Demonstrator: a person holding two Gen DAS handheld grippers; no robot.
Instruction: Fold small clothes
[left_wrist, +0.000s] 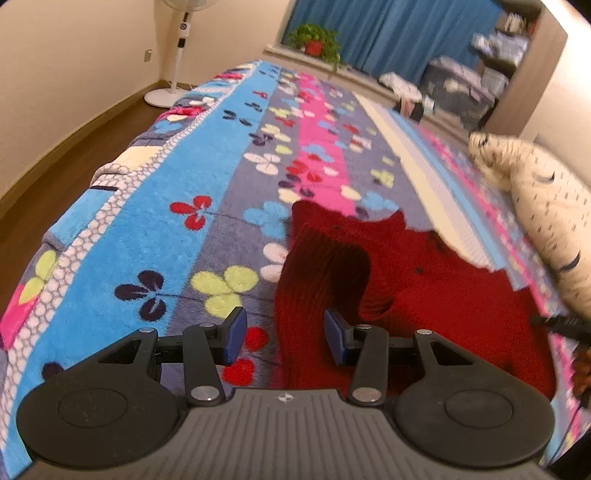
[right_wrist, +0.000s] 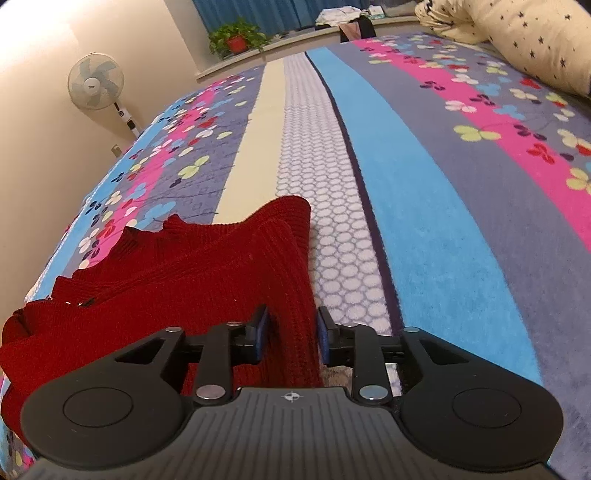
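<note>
Nearest me, right gripper (right_wrist: 290, 334) straddles the red ribbed-knit sweater's (right_wrist: 177, 273) edge, pads parted – left gripper (left_wrist: 284, 334) spread, empty – next I'd pinch and fold.

L gripper (left_wrist: 284, 336) | blk arms, blue pads, silver screws, ribbed gry base

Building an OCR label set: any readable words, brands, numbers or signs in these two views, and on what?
No text reads in either view.
Fan: dark mark on the hub, too small to read.
Fan pole: round mark, too blurred to read.
Right hand-held gripper: crosshair symbol on its body, no letters.
Left hand-held gripper: same crosshair symbol, no letters.
</note>
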